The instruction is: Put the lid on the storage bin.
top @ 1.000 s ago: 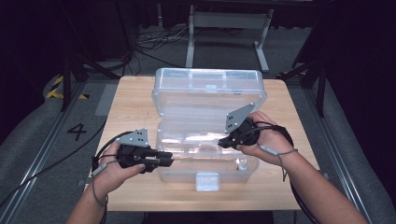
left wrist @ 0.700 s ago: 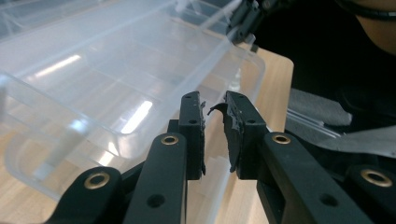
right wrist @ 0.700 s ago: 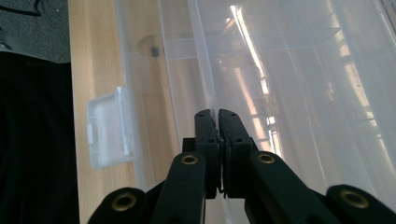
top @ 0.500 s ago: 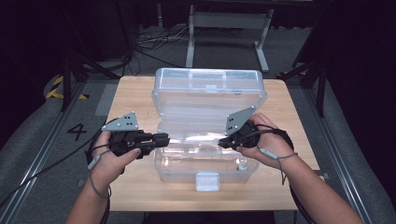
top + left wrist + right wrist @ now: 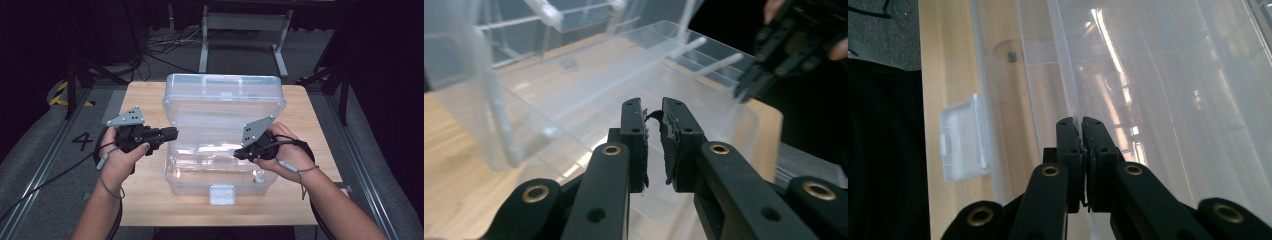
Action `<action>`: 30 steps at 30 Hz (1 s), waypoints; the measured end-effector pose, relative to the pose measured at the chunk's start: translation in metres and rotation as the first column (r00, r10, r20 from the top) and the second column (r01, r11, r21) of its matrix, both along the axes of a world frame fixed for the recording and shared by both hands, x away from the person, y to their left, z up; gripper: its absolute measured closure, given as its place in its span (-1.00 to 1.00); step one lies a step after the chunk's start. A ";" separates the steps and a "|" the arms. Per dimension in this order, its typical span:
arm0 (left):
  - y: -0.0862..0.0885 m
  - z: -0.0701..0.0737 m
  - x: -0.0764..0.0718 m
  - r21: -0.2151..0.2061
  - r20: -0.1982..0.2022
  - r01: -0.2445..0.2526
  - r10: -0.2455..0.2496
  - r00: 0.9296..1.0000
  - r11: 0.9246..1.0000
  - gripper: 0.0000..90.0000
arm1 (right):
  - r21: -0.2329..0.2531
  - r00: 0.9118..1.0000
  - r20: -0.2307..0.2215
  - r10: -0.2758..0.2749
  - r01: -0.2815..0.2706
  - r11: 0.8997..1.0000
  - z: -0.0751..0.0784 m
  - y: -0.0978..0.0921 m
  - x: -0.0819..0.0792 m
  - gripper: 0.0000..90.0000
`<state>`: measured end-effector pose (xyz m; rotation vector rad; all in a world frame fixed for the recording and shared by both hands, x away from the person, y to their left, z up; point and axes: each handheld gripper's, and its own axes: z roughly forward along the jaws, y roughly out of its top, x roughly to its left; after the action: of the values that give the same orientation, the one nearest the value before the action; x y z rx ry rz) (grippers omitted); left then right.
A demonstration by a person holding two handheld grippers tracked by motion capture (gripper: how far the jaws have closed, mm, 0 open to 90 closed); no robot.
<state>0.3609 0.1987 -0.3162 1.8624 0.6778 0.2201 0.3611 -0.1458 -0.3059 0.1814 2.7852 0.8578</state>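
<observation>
Two grippers work at the clear box [image 5: 220,170]. The right gripper [image 5: 239,154] is pinched on its rim; the left gripper [image 5: 172,133], slightly apart, should grab gently.

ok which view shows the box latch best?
Right gripper view: the latch shows large and sharp, a white flap hanging off the box front wall over the table. High view shows it small at the front edge. In the left gripper view I can't pick it out.
</observation>
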 end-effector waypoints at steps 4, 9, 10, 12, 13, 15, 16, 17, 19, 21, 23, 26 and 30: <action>0.000 0.004 0.008 0.016 0.011 -0.034 0.034 0.999 0.999 0.82 | -0.001 1.000 0.000 0.003 -0.003 1.000 -0.001 0.000 -0.001 0.95; 0.001 0.007 0.011 0.024 0.014 -0.055 0.054 0.998 0.998 0.84 | 0.000 1.000 0.004 0.000 0.000 1.000 -0.002 0.000 -0.003 0.94; 0.001 0.007 0.011 0.024 0.014 -0.055 0.054 0.998 0.998 0.84 | 0.000 1.000 0.004 0.000 0.000 1.000 -0.002 0.000 -0.003 0.94; 0.001 0.007 0.011 0.025 0.012 -0.058 0.058 0.998 0.998 0.84 | 0.002 1.000 0.018 -0.003 0.003 1.000 -0.002 0.000 -0.004 0.93; 0.001 0.007 0.012 0.028 0.011 -0.061 0.061 0.998 0.998 0.84 | 0.000 1.000 0.023 -0.007 0.007 1.000 -0.002 0.000 -0.005 0.93; 0.000 0.008 0.012 0.037 0.012 -0.067 0.067 0.998 0.997 0.84 | -0.004 0.999 0.033 -0.007 0.007 1.000 -0.003 0.000 -0.006 0.93; 0.000 0.008 0.012 0.037 0.013 -0.068 0.067 0.998 0.997 0.84 | -0.008 0.999 0.034 -0.004 0.004 1.000 -0.003 0.000 -0.007 0.93; 0.000 0.008 0.012 0.039 0.012 -0.070 0.070 0.997 0.997 0.84 | -0.005 0.999 0.038 -0.006 0.006 1.000 -0.004 0.001 -0.008 0.93; -0.001 0.008 0.012 0.040 0.012 -0.071 0.071 0.997 0.997 0.84 | -0.008 0.999 0.032 -0.011 0.011 1.000 -0.004 0.000 -0.009 0.93; -0.001 0.008 0.012 0.041 0.012 -0.073 0.072 0.997 0.997 0.84 | -0.008 0.999 0.033 -0.006 0.006 1.000 -0.005 0.000 -0.009 0.93; -0.002 0.008 0.012 0.039 0.010 -0.073 0.072 0.997 0.997 0.84 | -0.008 0.999 0.035 -0.009 0.009 1.000 -0.005 0.000 -0.010 0.92; -0.003 0.008 0.012 0.051 0.012 -0.075 0.074 0.997 0.996 0.83 | -0.006 0.999 0.040 -0.009 0.009 1.000 -0.006 0.000 -0.011 0.92; -0.003 0.007 0.012 0.053 0.010 -0.074 0.074 0.997 0.996 0.83 | -0.007 0.999 0.035 -0.009 0.009 1.000 -0.007 0.000 -0.012 0.92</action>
<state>0.3725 0.1960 -0.3088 1.8880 0.7428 0.2960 0.3494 -0.1456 -0.3127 0.1761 2.7528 0.8404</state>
